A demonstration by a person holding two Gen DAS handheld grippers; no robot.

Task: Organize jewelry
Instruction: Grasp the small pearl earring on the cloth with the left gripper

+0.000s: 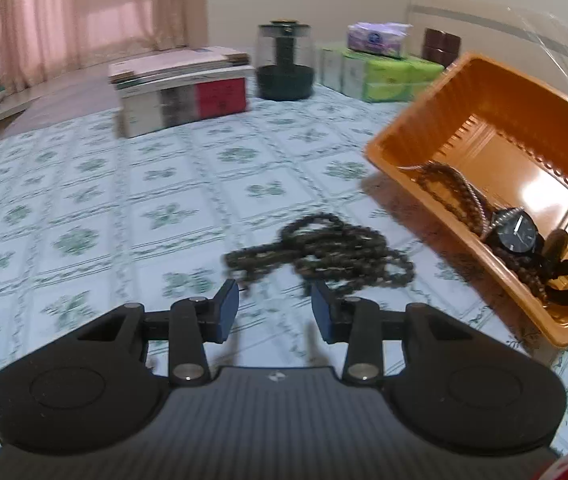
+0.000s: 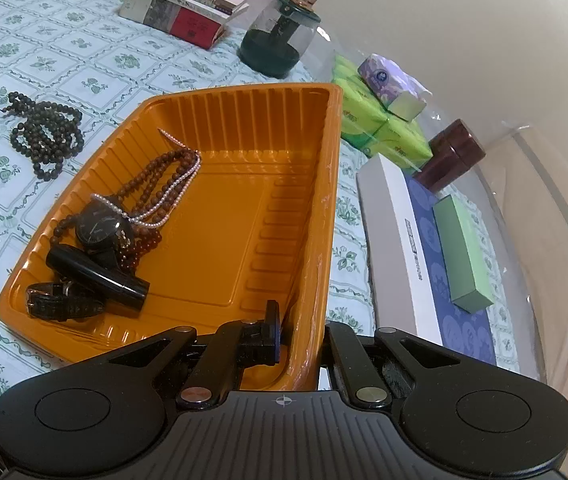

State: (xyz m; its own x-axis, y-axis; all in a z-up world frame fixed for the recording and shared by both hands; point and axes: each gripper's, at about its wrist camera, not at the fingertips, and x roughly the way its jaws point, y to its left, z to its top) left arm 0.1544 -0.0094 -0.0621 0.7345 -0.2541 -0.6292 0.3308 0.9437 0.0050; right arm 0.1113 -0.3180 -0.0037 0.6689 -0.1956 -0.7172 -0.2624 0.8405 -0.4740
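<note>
On the left, the left claw (image 1: pixel 275 310) hangs low over the bench (image 1: pixel 84 208) with its jaws spread and nothing between them. The dark bead necklace (image 1: pixel 324 254) lies in a loose heap on the floral cloth just ahead of its tips. To the right, the orange tray (image 2: pixel 244 184) is tipped up on one side. The right claw (image 2: pixel 302 340) is clamped on the tray's near wall, one finger inside and one outside.

The rest of the jewelry has slid to the low end of the tray: a brown bead strand (image 2: pixel 152 184), a thin pearl chain (image 2: pixel 172 192), a black watch (image 2: pixel 100 230), a black cylinder (image 2: pixel 96 272) and a dark strap (image 2: pixel 64 304).

The step in hand looks like gathering the loose necklace into the tray. To do it well, the left claw should come down on the thickest part of the heap and close firmly. That way several loops lift together and no tail trails behind. The tray should keep its tilt, so the pile inside stays put.

The left view is smeared by motion, so single beads are hard to make out. I cannot tell whether the tray's low edge touches the cloth.
</note>
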